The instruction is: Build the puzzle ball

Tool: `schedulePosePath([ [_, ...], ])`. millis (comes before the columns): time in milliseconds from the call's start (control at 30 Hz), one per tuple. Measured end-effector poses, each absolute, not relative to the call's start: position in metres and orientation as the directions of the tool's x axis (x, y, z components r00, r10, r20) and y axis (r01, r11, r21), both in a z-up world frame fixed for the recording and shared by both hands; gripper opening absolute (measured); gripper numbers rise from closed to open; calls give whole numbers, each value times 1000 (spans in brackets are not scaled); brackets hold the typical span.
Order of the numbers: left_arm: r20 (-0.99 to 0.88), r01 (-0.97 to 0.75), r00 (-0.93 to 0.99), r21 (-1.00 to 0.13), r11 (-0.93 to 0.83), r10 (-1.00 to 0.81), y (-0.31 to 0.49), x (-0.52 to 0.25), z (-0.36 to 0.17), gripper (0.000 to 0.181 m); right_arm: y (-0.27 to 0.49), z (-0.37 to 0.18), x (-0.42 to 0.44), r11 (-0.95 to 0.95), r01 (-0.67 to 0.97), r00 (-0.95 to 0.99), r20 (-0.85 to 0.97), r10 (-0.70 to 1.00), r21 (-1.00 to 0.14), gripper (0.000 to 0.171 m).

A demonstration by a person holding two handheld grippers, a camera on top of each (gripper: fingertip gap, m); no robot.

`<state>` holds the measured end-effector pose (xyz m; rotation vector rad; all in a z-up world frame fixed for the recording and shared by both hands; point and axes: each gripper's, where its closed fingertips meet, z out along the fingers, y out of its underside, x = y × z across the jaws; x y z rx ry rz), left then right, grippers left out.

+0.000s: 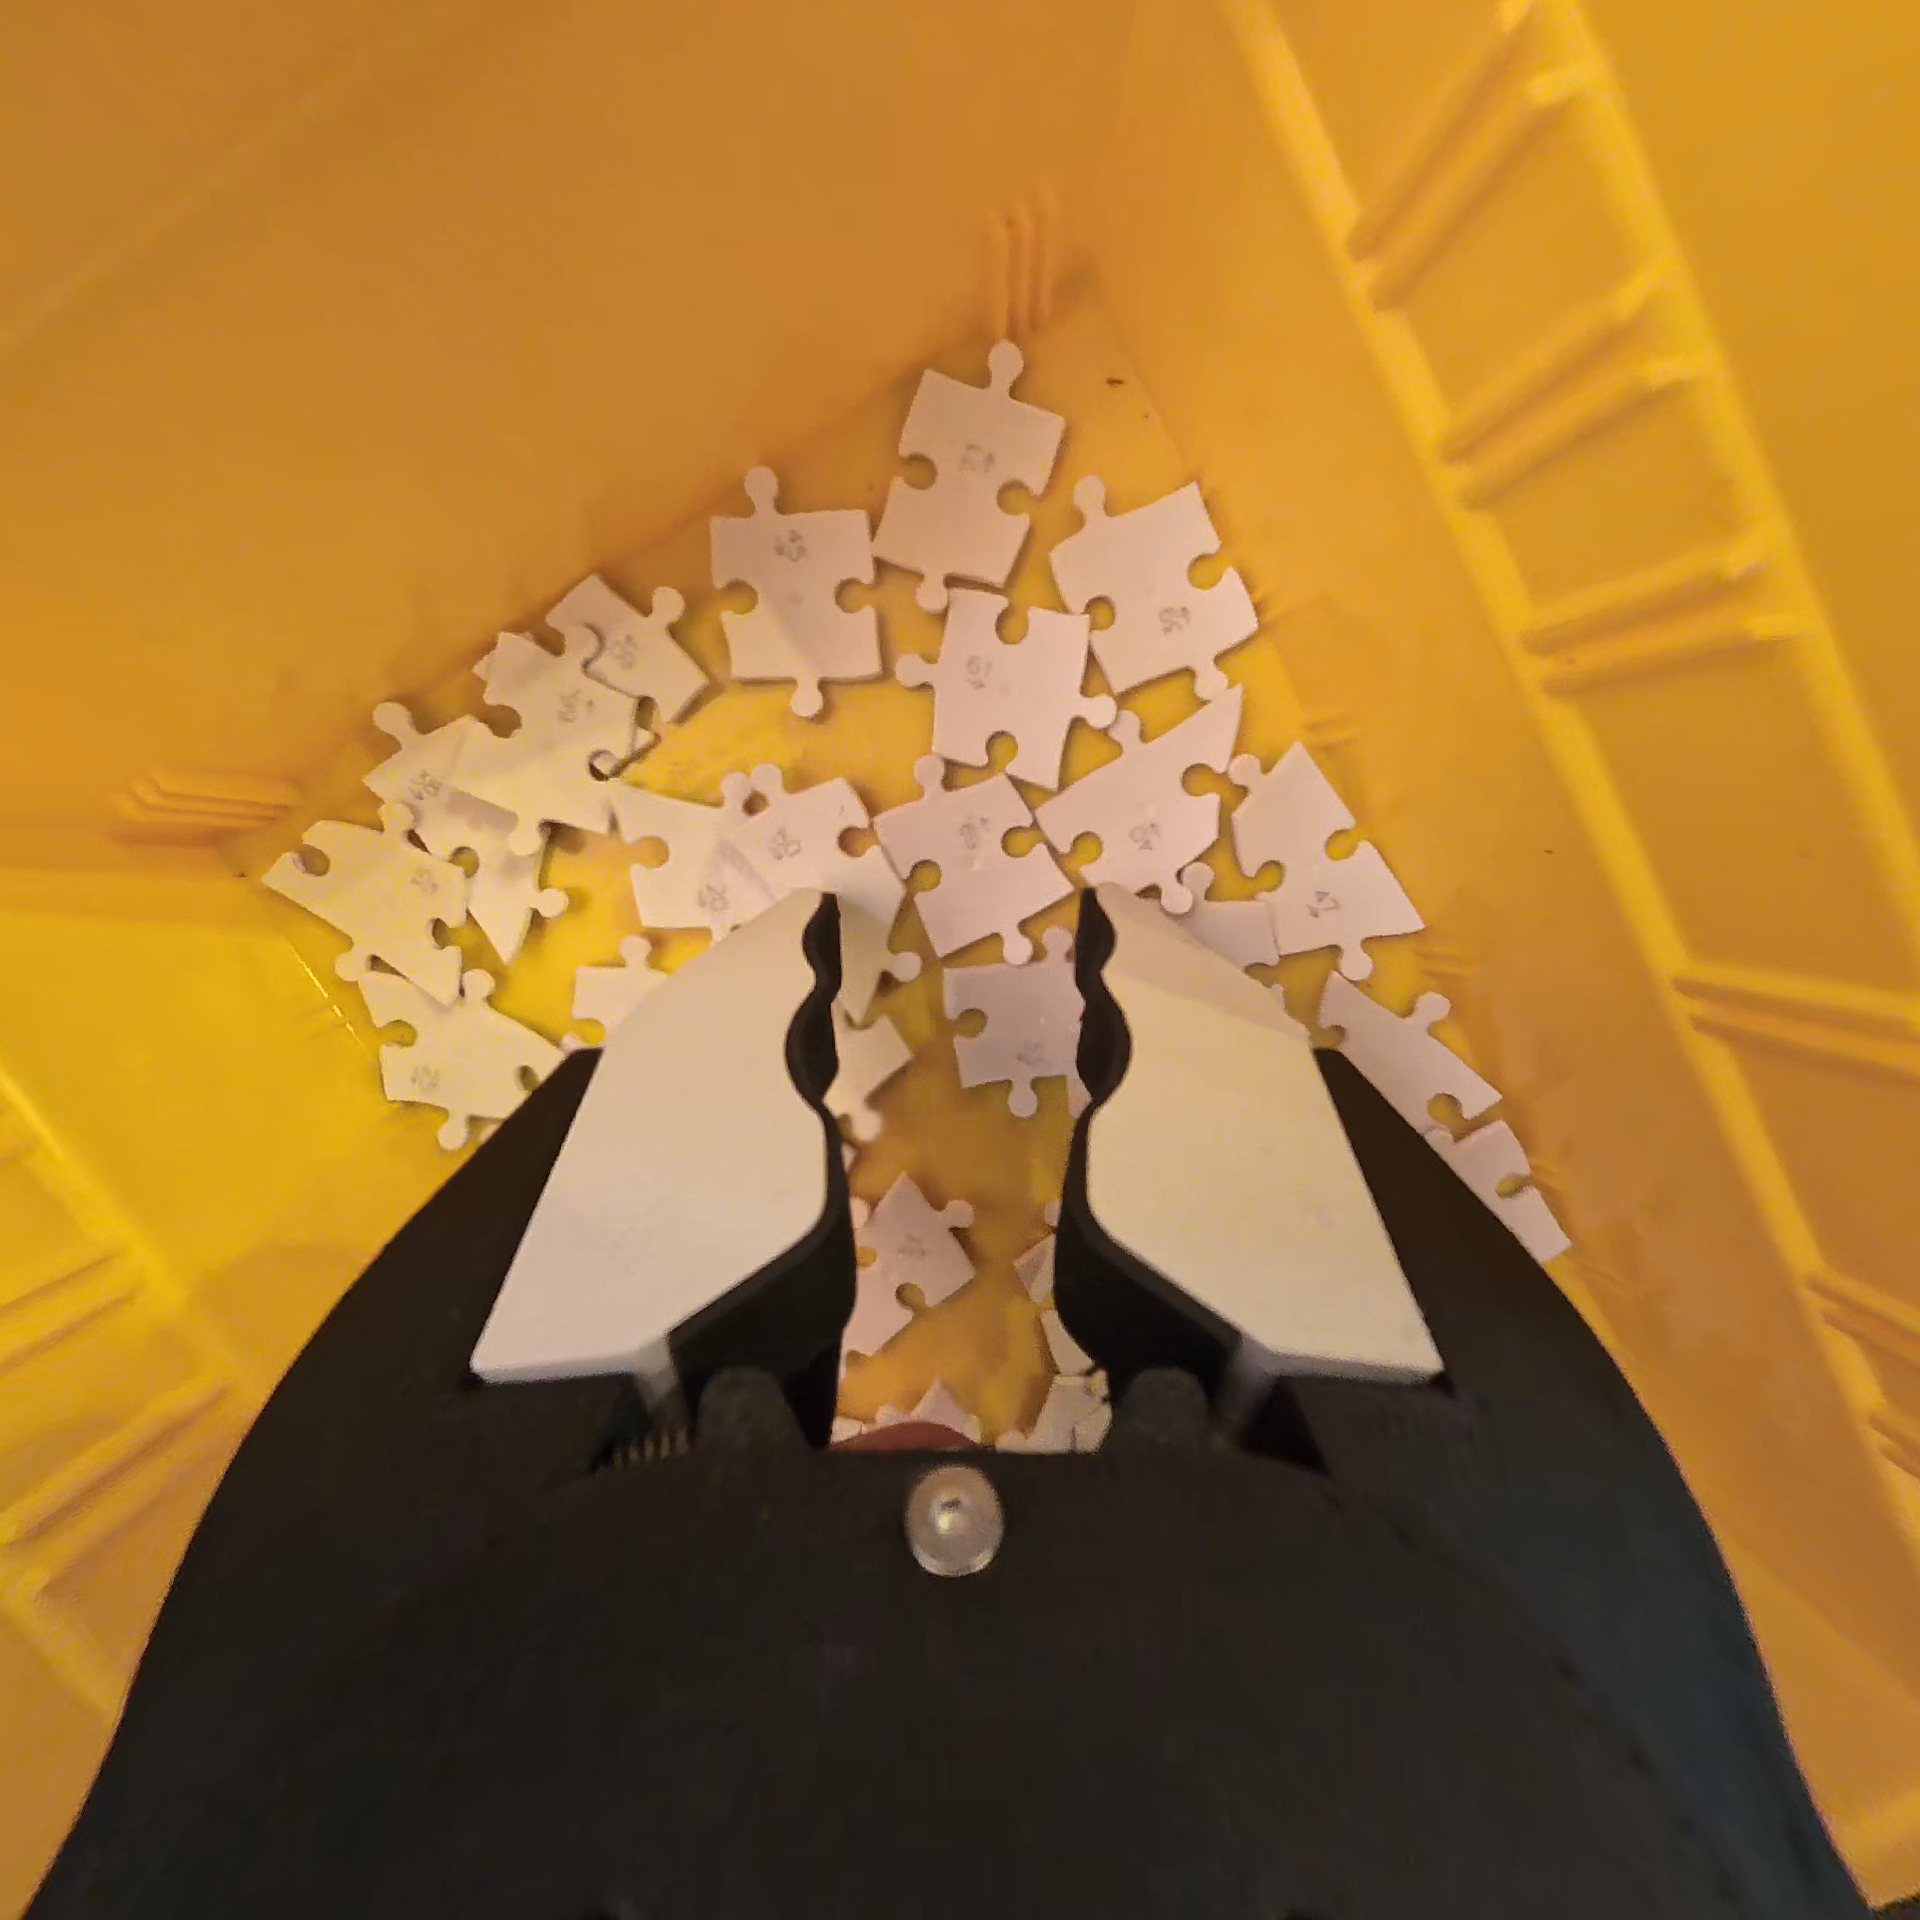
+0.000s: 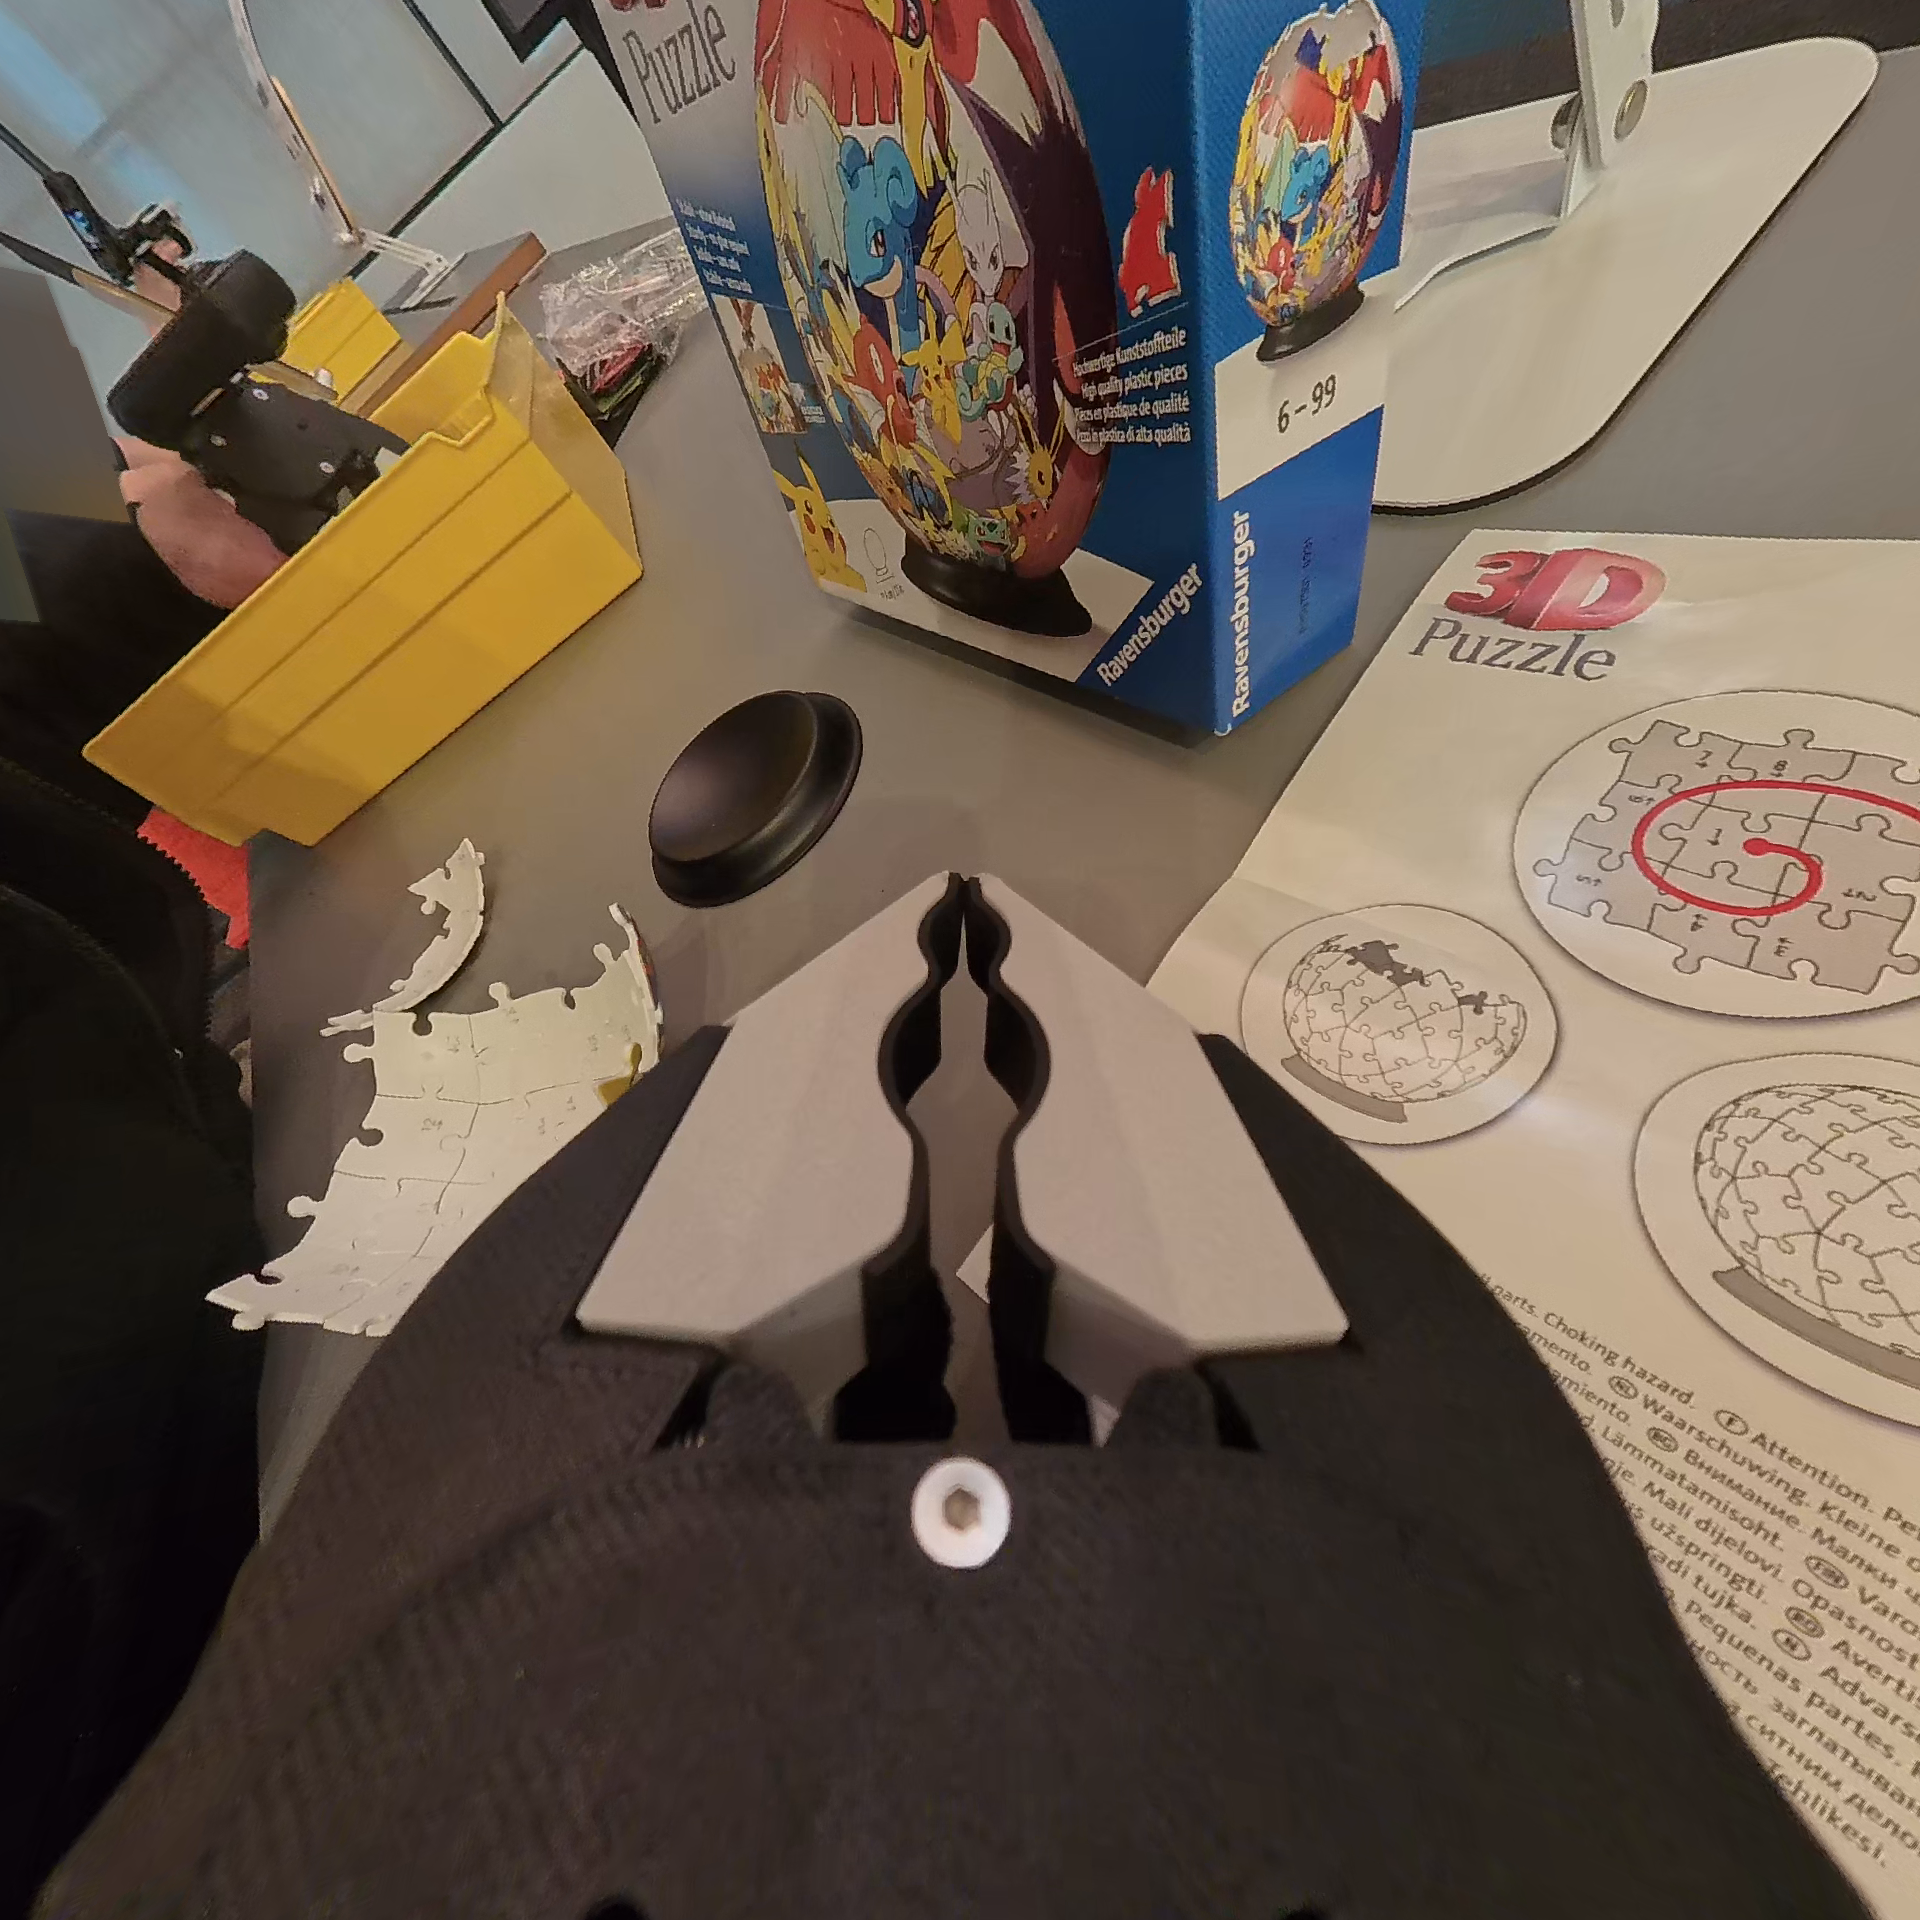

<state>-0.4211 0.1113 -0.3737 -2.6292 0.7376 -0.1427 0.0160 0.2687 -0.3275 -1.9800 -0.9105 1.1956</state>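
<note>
The half-built curved shell (image 2: pixel 436 1122) lies white side up on the grey table (image 2: pixel 1039 769), by the black stand (image 2: pixel 753 795). Loose numbered pieces (image 1: pixel 977 842) fill the yellow bin (image 1: pixel 416 312); the left gripper (image 1: pixel 951 914) gapes above them. The right gripper (image 2: pixel 961 883) is clenched, empty, near the printed box (image 2: pixel 1039 343) and leaflet (image 2: pixel 1558 935).

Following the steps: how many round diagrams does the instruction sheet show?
3: a small one beside the right claw, a large red-spiral one above it, another at lower right. The sheet runs off-frame; more may hide.
</note>
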Motion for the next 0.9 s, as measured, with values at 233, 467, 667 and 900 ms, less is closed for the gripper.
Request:
schedulePosePath([
  [233, -12, -472, 858, -418, -776, -514, 113, -422, -374, 43, 269, -327, 16, -552, 229, 343, -464, 816, -802, 0],
  [467, -43, -399, 903, -458, -795, -428, 131, -443, -362, 51, 269, -327, 16, -553, 228, 341, -466, 816, -801, 0],
  [667, 1, -417, 891, -396, -818, -455, 128, -439, -369, 38, 268, -326, 16, -551, 225, 339, -465, 817, -804, 0],
  [900, 89, -483, 805, -475, -736, -586, 119, -395, -362, 32, 268, -326, 16, -552, 224, 332, -469, 818, -803, 0],
])
